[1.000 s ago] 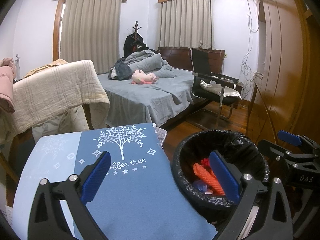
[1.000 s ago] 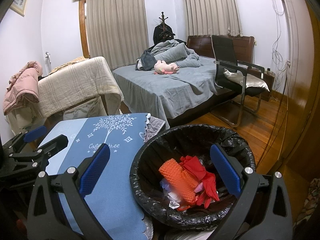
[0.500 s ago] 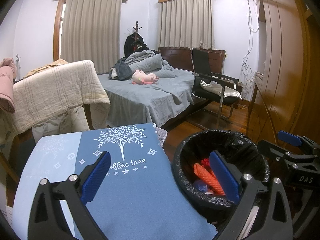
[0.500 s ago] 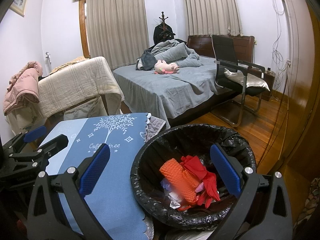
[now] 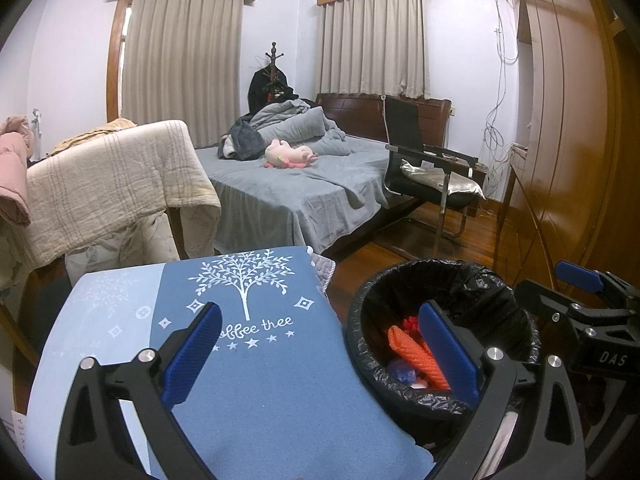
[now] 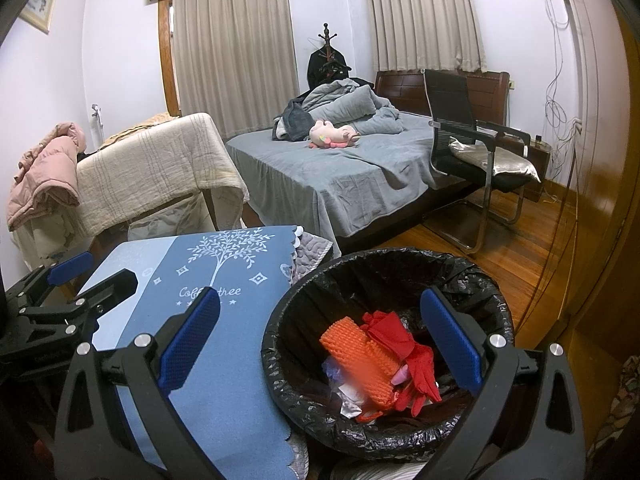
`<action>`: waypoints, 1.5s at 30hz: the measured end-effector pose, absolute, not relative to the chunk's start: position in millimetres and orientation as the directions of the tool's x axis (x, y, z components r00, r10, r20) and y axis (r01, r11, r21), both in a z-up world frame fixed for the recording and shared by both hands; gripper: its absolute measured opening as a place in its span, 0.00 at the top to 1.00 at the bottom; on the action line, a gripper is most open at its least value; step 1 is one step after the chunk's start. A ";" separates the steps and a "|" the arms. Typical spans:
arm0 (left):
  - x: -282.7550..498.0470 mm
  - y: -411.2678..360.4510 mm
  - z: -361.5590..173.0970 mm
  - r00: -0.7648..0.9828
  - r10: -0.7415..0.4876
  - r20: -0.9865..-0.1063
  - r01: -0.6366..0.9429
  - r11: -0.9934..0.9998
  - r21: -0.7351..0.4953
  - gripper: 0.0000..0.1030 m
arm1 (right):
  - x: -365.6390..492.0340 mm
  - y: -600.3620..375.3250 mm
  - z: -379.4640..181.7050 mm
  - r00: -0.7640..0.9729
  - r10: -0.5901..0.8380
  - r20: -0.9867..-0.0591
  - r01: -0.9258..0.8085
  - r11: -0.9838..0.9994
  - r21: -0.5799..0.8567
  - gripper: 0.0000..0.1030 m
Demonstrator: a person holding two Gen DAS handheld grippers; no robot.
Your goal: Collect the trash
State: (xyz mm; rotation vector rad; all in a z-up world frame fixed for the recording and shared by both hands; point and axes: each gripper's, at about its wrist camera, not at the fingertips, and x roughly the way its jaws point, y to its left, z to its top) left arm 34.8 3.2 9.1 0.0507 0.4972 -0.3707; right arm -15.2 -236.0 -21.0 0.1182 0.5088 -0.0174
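A round bin with a black liner (image 6: pixel 472 280) (image 5: pixel 500 292) stands beside a table under a blue cloth (image 6: pixel 224 352) (image 5: pixel 264 380). Inside lie an orange foam net (image 6: pixel 360 356) (image 5: pixel 416 356), a red glove (image 6: pixel 412 364) and crumpled scraps. My right gripper (image 6: pixel 320 340) hovers open over the bin's near-left rim, nothing between its blue pads. My left gripper (image 5: pixel 320 348) is open and empty above the cloth's right edge, with its right finger over the bin. Each view catches the other gripper at its edge: the right gripper (image 5: pixel 580 296), the left gripper (image 6: pixel 64 280).
A bed with grey bedding (image 6: pixel 352 176) and a pink plush toy (image 6: pixel 332 134) fills the middle. A black chair (image 6: pixel 472 148) stands on the wood floor to the right, a blanket-draped piece of furniture (image 6: pixel 156 172) to the left, and wooden wardrobe doors (image 5: pixel 568 140) at far right.
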 end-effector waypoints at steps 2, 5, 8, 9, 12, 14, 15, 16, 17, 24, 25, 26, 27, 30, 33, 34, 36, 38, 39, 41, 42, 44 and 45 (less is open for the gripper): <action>34.8 3.3 9.1 0.813 -0.335 -0.475 0.360 0.932 -0.042 0.06 | -15.6 -235.7 -21.2 0.874 0.012 -0.487 0.046 0.993 0.108 0.05; 35.1 3.8 9.2 0.813 -0.335 -0.476 0.359 0.932 -0.042 0.06 | -14.4 -236.1 -21.4 0.873 0.013 -0.487 0.046 0.993 0.108 0.05; 34.8 3.2 9.3 0.813 -0.335 -0.476 0.360 0.932 -0.041 0.06 | -14.5 -235.9 -21.3 0.874 0.013 -0.486 0.045 0.993 0.107 0.05; 35.2 4.2 9.6 0.813 -0.335 -0.475 0.360 0.932 -0.041 0.06 | -14.5 -235.9 -21.4 0.874 0.013 -0.486 0.046 0.993 0.108 0.05; 34.8 2.9 9.4 0.813 -0.335 -0.476 0.360 0.932 -0.041 0.06 | -14.5 -235.8 -21.5 0.874 0.013 -0.486 0.046 0.993 0.108 0.05; 34.8 2.9 9.5 0.813 -0.335 -0.476 0.360 0.932 -0.042 0.06 | -13.3 -236.2 -21.4 0.873 0.013 -0.487 0.045 0.993 0.108 0.05; 35.3 3.9 9.6 0.813 -0.335 -0.476 0.360 0.932 -0.042 0.06 | -14.6 -235.7 -21.6 0.874 0.012 -0.487 0.046 0.993 0.108 0.05; 35.3 3.8 9.7 0.814 -0.335 -0.475 0.360 0.932 -0.041 0.06 | -14.7 -235.7 -21.6 0.874 0.013 -0.486 0.046 0.993 0.108 0.05; 35.0 3.3 9.6 0.814 -0.335 -0.475 0.360 0.932 -0.040 0.06 | -14.5 -235.7 -21.6 0.874 0.013 -0.486 0.046 0.993 0.109 0.05; 34.7 2.3 9.5 0.813 -0.334 -0.477 0.360 0.932 -0.040 0.06 | -14.4 -235.8 -21.8 0.874 0.012 -0.486 0.046 0.993 0.108 0.05; 35.5 3.7 9.3 0.812 -0.334 -0.478 0.359 0.932 -0.041 0.06 | -14.5 -235.8 -21.9 0.873 0.013 -0.487 0.046 0.993 0.108 0.05; 35.7 3.8 9.3 0.813 -0.333 -0.478 0.358 0.933 -0.040 0.06 | -13.2 -236.4 -21.9 0.873 0.013 -0.488 0.046 0.993 0.109 0.05; 35.7 3.8 9.3 0.812 -0.334 -0.478 0.359 0.933 -0.041 0.06 | -14.4 -235.9 -22.0 0.873 0.012 -0.487 0.046 0.993 0.108 0.05; 35.7 3.8 9.4 0.813 -0.332 -0.478 0.358 0.933 -0.040 0.06 | -13.4 -235.1 -22.6 0.873 0.012 -0.488 0.047 0.993 0.108 0.05; 36.8 8.0 6.7 0.812 -0.330 -0.481 0.355 0.934 -0.042 0.06 | -11.3 -232.3 -24.2 0.872 0.013 -0.489 0.047 0.993 0.109 0.05; 36.9 8.4 6.7 0.812 -0.331 -0.481 0.356 0.934 -0.042 0.06 | -11.3 -232.3 -24.2 0.872 0.012 -0.490 0.047 0.993 0.109 0.05; 36.8 7.8 6.9 0.812 -0.330 -0.480 0.355 0.934 -0.041 0.06 | -11.2 -232.3 -24.2 0.872 0.013 -0.490 0.047 0.993 0.110 0.05; 36.9 9.0 6.9 0.813 -0.330 -0.480 0.355 0.934 -0.041 0.06 | -11.3 -232.3 -24.2 0.872 0.013 -0.489 0.046 0.993 0.109 0.05; 36.9 7.7 7.1 0.812 -0.331 -0.481 0.356 0.934 -0.041 0.06 | -11.3 -232.3 -24.3 0.872 0.013 -0.489 0.046 0.993 0.108 0.05; 36.8 8.7 7.1 0.813 -0.329 -0.480 0.355 0.934 -0.040 0.06 | -11.2 -232.3 -24.3 0.872 0.013 -0.490 0.047 0.993 0.110 0.05; 36.9 7.6 7.3 0.813 -0.330 -0.480 0.355 0.934 -0.040 0.06 | -11.3 -232.3 -24.3 0.872 0.013 -0.490 0.047 0.993 0.110 0.05; 37.2 8.8 7.2 0.812 -0.330 -0.481 0.355 0.934 -0.042 0.06 | -11.2 -232.4 -24.3 0.872 0.012 -0.490 0.047 0.993 0.109 0.05; 37.0 7.6 7.5 0.812 -0.330 -0.481 0.355 0.934 -0.041 0.06 | -11.2 -232.5 -24.3 0.872 0.013 -0.489 0.047 0.993 0.110 0.05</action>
